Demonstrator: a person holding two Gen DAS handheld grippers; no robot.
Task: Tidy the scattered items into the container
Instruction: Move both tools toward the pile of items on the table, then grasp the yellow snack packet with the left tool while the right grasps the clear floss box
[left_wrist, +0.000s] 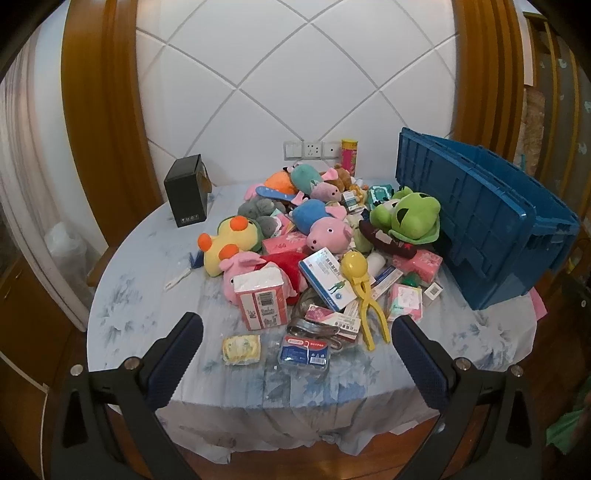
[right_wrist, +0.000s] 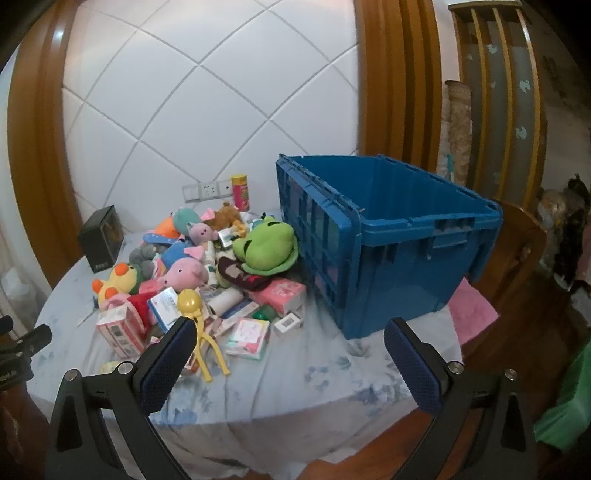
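Right up front, the left gripper (left_wrist: 295, 343) hangs over the near edge of the round table (left_wrist: 122, 314), its blue-padded fingers (left_wrist: 173, 360) spread wide apart with nothing between them. Just beyond those tips lie a small yellow packet (left_wrist: 242, 349) and a clear blue-labelled pack (left_wrist: 304, 351) on the flowered cloth. Behind them the heap rises: a pink tissue pack (left_wrist: 261, 297) standing on end, a blue and white medicine box (left_wrist: 327, 278) and yellow plastic tongs (left_wrist: 360, 286) lying across the boxes. Further back there's a pink pig plush (left_wrist: 328, 233), a yellow duck plush (left_wrist: 231, 240) on the left side of the pile, and a green frog plush (left_wrist: 408, 218) resting right against the blue crate (right_wrist: 399, 236). That crate stands open on the right side of the table, and I can't make out anything inside it. The right gripper (right_wrist: 290, 360) hovers over the near edge too, fingers (right_wrist: 166, 363) wide apart, gripping nothing, the crate's corner just beyond them. A black box (left_wrist: 186, 195) stands alone at the far left, well apart from the pile.
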